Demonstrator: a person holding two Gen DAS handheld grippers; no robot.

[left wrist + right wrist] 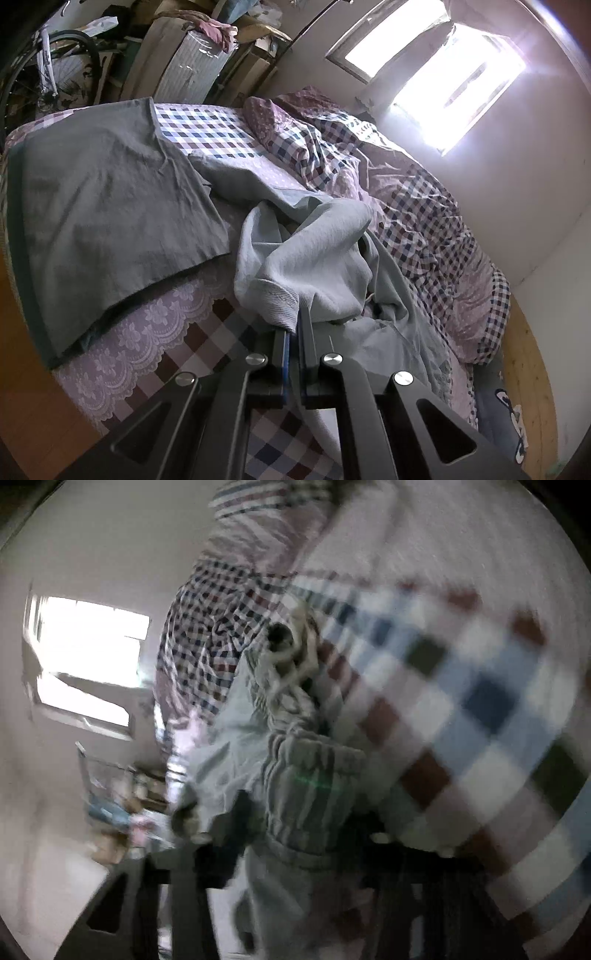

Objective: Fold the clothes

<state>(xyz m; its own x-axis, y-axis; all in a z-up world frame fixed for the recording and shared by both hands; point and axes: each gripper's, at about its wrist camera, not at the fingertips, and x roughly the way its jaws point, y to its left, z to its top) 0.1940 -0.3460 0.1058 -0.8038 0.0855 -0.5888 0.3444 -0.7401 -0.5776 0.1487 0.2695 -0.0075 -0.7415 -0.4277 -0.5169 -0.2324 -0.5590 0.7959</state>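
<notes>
The bed (207,350) carried a checked sheet (207,129) of white, blue and dark red squares, with a lilac lace-edged cover (147,332) hanging over its near side. A grey-green shirt (110,206) lay spread flat on the left part of the bed, one edge drooping past the side. Just beside it a pale grey garment (314,254) lay bunched in folds near the middle. Behind that, a rumpled quilt (406,206) in small checks and lilac stretched along the wall side. Wooden floor (528,362) showed past the bed's far end
</notes>
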